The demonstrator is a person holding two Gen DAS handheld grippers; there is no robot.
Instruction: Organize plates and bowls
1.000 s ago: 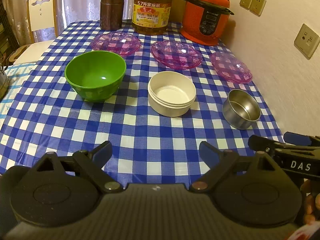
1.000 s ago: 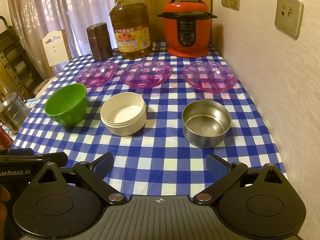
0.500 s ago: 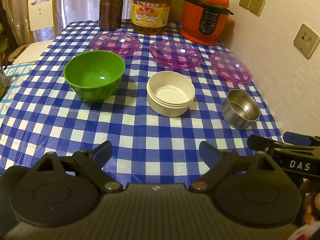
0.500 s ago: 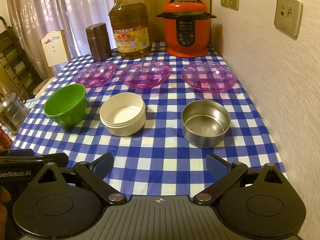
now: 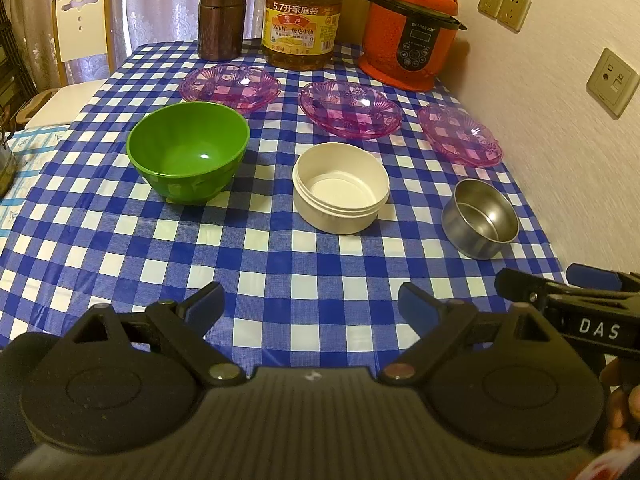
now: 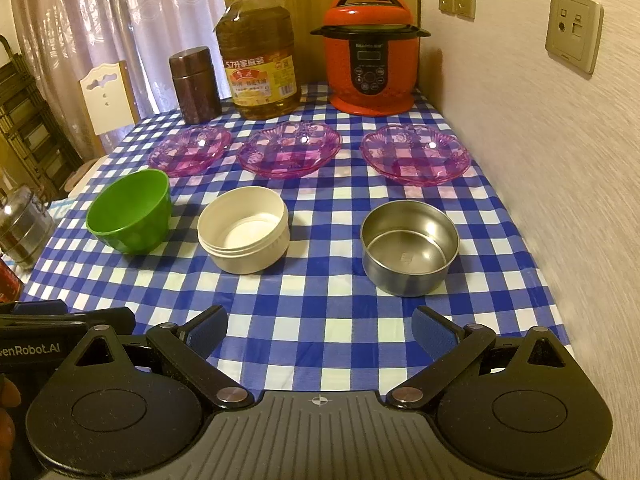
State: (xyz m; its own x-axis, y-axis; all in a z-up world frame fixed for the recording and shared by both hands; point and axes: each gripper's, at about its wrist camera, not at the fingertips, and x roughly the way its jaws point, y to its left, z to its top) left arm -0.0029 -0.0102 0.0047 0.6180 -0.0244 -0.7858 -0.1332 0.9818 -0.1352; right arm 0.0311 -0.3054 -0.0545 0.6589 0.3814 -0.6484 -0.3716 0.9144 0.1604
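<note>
**Bowls and plates laid out, both grippers empty**

On the checked tablecloth, green bowl, white bowl and steel bowl form a row; three pink plates lie behind. Left gripper and right gripper hover nearby, fingers spread.

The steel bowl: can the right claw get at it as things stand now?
Probably yes. The right claw is open, and only bare checked cloth lies between it and the steel bowl.
</note>
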